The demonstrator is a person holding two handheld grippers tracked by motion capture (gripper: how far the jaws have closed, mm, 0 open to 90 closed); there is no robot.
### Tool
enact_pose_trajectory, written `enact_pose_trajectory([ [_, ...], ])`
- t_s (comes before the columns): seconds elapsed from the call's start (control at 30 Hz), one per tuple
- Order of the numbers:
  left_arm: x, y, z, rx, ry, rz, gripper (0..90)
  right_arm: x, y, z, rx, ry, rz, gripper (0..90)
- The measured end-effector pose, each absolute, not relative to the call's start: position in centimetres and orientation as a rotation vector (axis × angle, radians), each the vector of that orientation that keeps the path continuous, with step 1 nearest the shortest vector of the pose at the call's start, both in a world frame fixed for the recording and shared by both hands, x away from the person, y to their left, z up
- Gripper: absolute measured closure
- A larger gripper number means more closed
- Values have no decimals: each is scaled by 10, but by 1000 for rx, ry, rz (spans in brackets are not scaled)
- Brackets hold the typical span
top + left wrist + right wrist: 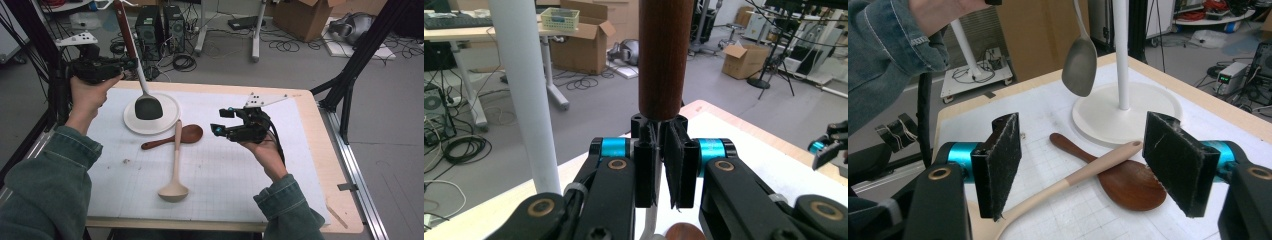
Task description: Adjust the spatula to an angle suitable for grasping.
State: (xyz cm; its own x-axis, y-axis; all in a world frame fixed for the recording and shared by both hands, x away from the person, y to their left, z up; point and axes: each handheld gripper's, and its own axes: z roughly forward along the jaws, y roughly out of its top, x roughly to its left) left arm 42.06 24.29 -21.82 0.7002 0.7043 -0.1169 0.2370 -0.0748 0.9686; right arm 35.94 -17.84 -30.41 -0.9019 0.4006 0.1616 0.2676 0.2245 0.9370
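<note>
Spatula (148, 106): hanging blade-down from the left gripper, its dark grey blade hovering over the plate, not clearly touching it.
Spatula look: a red-brown wooden handle (665, 55) at the top, a thin pale metal shank below it, and a flat, rounded dark grey blade; in the right gripper view the blade (1080, 60) is showing as a dull grey scoop, slightly cupped.
Spatula place: near the desk's far left corner, above the plate, with the handle rising past the far edge.
Left gripper (131, 64): jaws standing nearly closed and pinching the spatula right where the wooden handle is meeting the shank; in the left gripper view the black pads are pressing on the shank just under the handle's end.
Right gripper (1093, 165): jaws standing wide apart with nothing between the pads, hovering above the desk's middle, right of the spoons, and pointing toward them.
Plate (170, 120): white and round, sitting on the white mat near the far left corner.
Brown spoon (187, 135): dark wood, lying just beside the plate's near rim, bowl to the right.
Pale spoon (175, 165): lying across the brown spoon's handle, its bowl pointing toward the near edge.
</note>
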Motion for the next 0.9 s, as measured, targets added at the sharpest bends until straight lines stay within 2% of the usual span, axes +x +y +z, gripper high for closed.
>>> enact_pose_trajectory([
  [0.57,430,247,-223,1639,847,496,828,359,-175,-305,640,2380,1781,310],
  [0.9,428,252,-223,1643,833,488,806,359,-175,-310,635,2385,1784,310],
])
